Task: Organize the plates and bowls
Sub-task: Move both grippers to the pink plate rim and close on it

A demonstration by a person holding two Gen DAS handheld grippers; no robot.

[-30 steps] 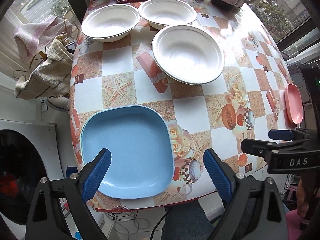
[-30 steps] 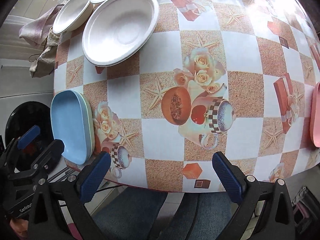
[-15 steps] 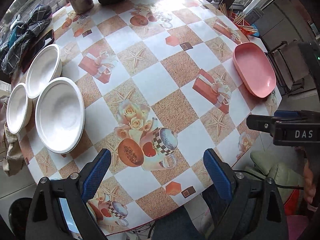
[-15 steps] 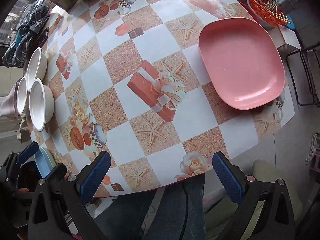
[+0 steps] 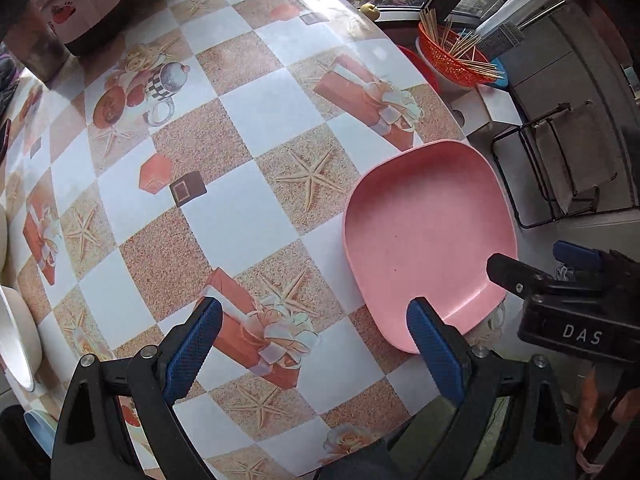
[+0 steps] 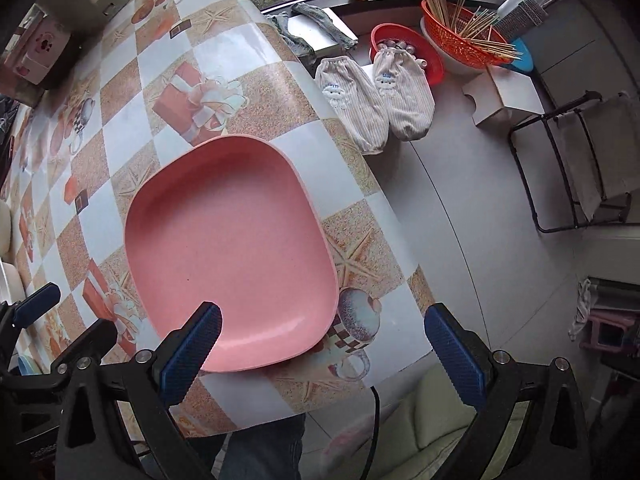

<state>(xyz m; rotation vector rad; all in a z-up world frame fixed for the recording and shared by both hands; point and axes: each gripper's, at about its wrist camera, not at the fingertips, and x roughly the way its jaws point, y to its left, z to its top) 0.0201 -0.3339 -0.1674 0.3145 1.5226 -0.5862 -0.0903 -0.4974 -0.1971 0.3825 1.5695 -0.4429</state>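
A pink square plate (image 5: pixel 428 236) lies at the right edge of the checked table (image 5: pixel 248 184); it also shows in the right wrist view (image 6: pixel 228 256). My left gripper (image 5: pixel 316 344) is open and empty above the table's near edge, its right finger next to the plate's near corner. My right gripper (image 6: pixel 324 348) is open and empty, spanning the plate's near right corner and the table edge. A white bowl (image 5: pixel 16 340) shows at the far left edge. A sliver of the blue plate (image 5: pixel 40 432) peeks out at the lower left.
A mug and containers (image 5: pixel 80 12) stand at the table's far left. Beyond the table's right edge are an orange basket of skewers (image 6: pixel 460 36), a red bowl (image 6: pixel 404 44), two striped sleeves (image 6: pixel 376 96) and a folding stool (image 6: pixel 580 168) on the floor.
Both grippers have swung right, from the blue plate and white bowls toward the pink plate, which is now close in front of both. Both stay open.
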